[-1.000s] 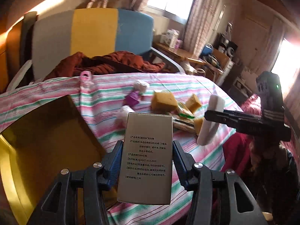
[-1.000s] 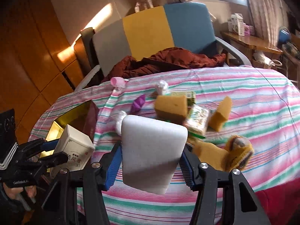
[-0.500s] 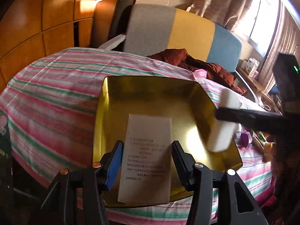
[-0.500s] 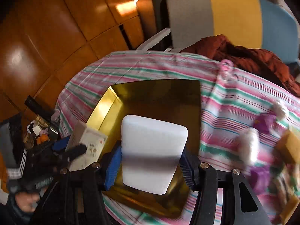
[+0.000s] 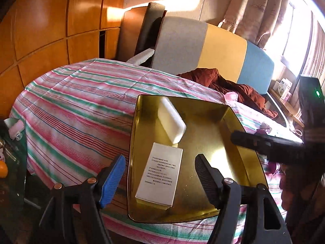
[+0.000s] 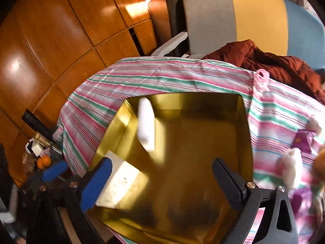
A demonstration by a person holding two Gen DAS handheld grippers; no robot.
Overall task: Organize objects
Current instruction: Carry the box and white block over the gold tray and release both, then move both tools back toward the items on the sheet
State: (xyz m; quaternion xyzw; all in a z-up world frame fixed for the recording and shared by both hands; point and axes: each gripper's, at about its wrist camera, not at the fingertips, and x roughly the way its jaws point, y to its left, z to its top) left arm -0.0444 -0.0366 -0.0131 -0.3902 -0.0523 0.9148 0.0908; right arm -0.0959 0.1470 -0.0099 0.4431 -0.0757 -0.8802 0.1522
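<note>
Left hand-held gripper (image 5: pixel 158 170) spread wide, nothing between its jaws, hovering over the near end of the gold tray (image 5: pixel 233 113). Printed box (image 5: pixel 160 174) lies flat on the tray floor just below it. Right hand-held gripper (image 6: pixel 162 174) also spread and empty above the same tray. White sponge (image 5: pixel 171 120) sits in the tray's far left part, one end beside the box. Tray rests on the striped bench (image 5: pixel 81 105).

Orange wood panels (image 5: pixel 46 26) line the wall. A grey, yellow and blue chair (image 5: pixel 211 52) stands at the striped table's (image 5: pixel 77 105) far edge, sunlit curtains (image 5: pixel 262 14) and window (image 5: pixel 292 30) beyond.
</note>
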